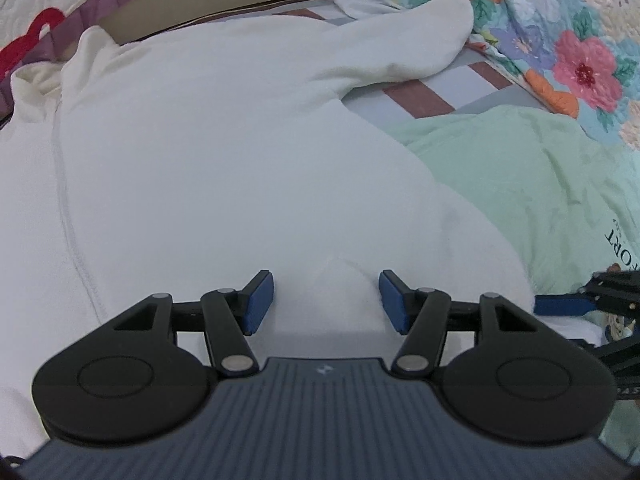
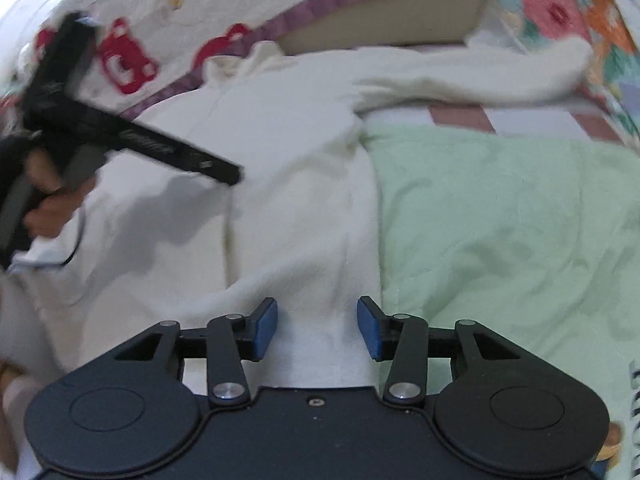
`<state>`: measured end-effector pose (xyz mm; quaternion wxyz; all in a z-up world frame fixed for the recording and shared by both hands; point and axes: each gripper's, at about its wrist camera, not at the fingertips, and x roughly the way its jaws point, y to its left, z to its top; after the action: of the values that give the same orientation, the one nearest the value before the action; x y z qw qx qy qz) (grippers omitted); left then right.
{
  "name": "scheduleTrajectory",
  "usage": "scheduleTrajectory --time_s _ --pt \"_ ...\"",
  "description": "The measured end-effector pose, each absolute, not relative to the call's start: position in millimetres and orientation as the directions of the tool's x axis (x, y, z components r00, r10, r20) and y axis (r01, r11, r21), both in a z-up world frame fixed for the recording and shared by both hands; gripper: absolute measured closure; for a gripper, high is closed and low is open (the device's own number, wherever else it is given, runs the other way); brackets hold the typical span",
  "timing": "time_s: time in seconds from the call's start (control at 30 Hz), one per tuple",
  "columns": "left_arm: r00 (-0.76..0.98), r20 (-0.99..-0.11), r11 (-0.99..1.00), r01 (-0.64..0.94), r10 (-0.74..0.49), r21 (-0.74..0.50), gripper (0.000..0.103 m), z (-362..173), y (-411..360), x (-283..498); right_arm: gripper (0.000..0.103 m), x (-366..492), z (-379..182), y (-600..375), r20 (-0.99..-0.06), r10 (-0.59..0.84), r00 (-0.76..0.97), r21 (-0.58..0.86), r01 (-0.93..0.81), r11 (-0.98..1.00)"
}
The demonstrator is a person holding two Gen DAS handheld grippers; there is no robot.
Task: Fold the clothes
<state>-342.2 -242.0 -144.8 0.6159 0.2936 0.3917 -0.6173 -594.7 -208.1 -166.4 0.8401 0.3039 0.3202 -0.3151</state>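
White fleece garment [image 1: 208,152] lies spread on the bed, one sleeve [image 1: 404,40] reaching toward the floral quilt [image 1: 568,32], its edge beside a mint-green blanket [image 2: 500,208]. I see my left tool [image 1: 326,300] spread over a raised pucker of fleece, pads clear. My right tool [image 2: 317,328] is spread too, straddling the hem without pinching.

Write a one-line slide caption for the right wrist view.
Right gripper open above a white garment spread on a bed beside a green blanket, left gripper at upper left.
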Motion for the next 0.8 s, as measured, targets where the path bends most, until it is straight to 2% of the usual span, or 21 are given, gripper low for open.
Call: scheduleTrajectory --time_s 0.03,0.1,0.2,0.27,0.3,0.37,0.4,0.5,0.57,0.6,0.67,0.7,0.73,0.77,0.8 --pt "-0.069 -0.845 0.072 0.99 -0.53 -0.125 0.045 -145.6 -241.6 -341.9 0.054 -595.6 -170.4 -210.4 -0.724 -0.339 0.601 0.326 0.731 0.599" --pt "-0.066 -0.848 0.079 0.989 -0.526 -0.126 0.045 -146.9 -240.9 -341.3 0.09 -597.7 -175.8 -210.6 -0.702 -0.35 0.62 0.357 0.732 0.58" --pt "-0.062 -0.846 0.088 0.988 -0.53 -0.128 0.045 -143.8 -237.1 -338.9 0.095 -611.9 -171.4 -212.8 -0.644 -0.363 0.674 0.459 0.719 0.522" --pt "-0.069 -0.836 0.096 0.985 -0.545 -0.143 0.045 -135.5 -232.0 -335.1 0.096 -630.2 -148.7 -209.0 -0.56 -0.416 0.716 0.527 0.696 0.488" --pt "-0.078 -0.828 0.095 0.983 -0.555 -0.156 0.045 -131.2 -229.8 -333.6 0.103 -640.9 -135.2 -206.9 -0.511 -0.447 0.734 0.562 0.679 0.473" --pt "-0.097 -0.818 0.092 0.979 -0.567 -0.18 0.044 -125.8 -225.9 -331.2 0.103 -659.6 -107.6 -202.5 -0.451 -0.519 0.726 0.58 0.68 0.448" --pt "-0.105 -0.821 0.09 0.978 -0.561 -0.187 0.043 -127.0 -225.0 -330.9 0.103 -664.5 -99.7 -201.1 -0.465 -0.548 0.696 0.538 0.713 0.449" --pt "-0.098 -0.847 0.088 0.982 -0.523 -0.168 0.043 -137.7 -223.9 -336.6 0.101 -662.7 -117.5 -203.6 -0.614 -0.604 0.508 0.28 0.856 0.435" --pt "-0.091 -0.847 0.086 0.984 -0.525 -0.159 0.043 -138.6 -219.4 -339.6 0.101 -666.1 -137.2 -210.4 -0.675 -0.505 0.538 0.363 0.838 0.407" --pt "-0.099 -0.842 0.084 0.982 -0.53 -0.168 0.043 -137.3 -217.0 -339.5 0.1 -667.3 -136.1 -207.1 -0.654 -0.494 0.573 0.404 0.817 0.412" --pt "-0.109 -0.834 0.085 0.979 -0.54 -0.183 0.043 -134.6 -215.5 -337.8 0.094 -666.2 -127.8 -199.6 -0.608 -0.48 0.633 0.449 0.772 0.449" --pt "-0.124 -0.831 0.074 0.978 -0.542 -0.195 0.043 -133.8 -217.1 -337.8 0.086 -662.4 -125.3 -197.9 -0.598 -0.463 0.654 0.461 0.753 0.469" --pt "-0.142 -0.826 0.059 0.977 -0.546 -0.207 0.043 -132.7 -220.3 -339.2 0.077 -657.5 -124.2 -197.1 -0.593 -0.448 0.669 0.469 0.739 0.484" --pt "-0.15 -0.821 0.044 0.977 -0.551 -0.208 0.043 -131.1 -225.4 -342.7 0.06 -651.1 -124.1 -196.9 -0.588 -0.43 0.685 0.475 0.723 0.501" --pt "-0.159 -0.816 0.027 0.978 -0.556 -0.209 0.043 -129.5 -230.7 -346.5 0.053 -642.5 -125.4 -197.3 -0.591 -0.41 0.695 0.475 0.71 0.519"
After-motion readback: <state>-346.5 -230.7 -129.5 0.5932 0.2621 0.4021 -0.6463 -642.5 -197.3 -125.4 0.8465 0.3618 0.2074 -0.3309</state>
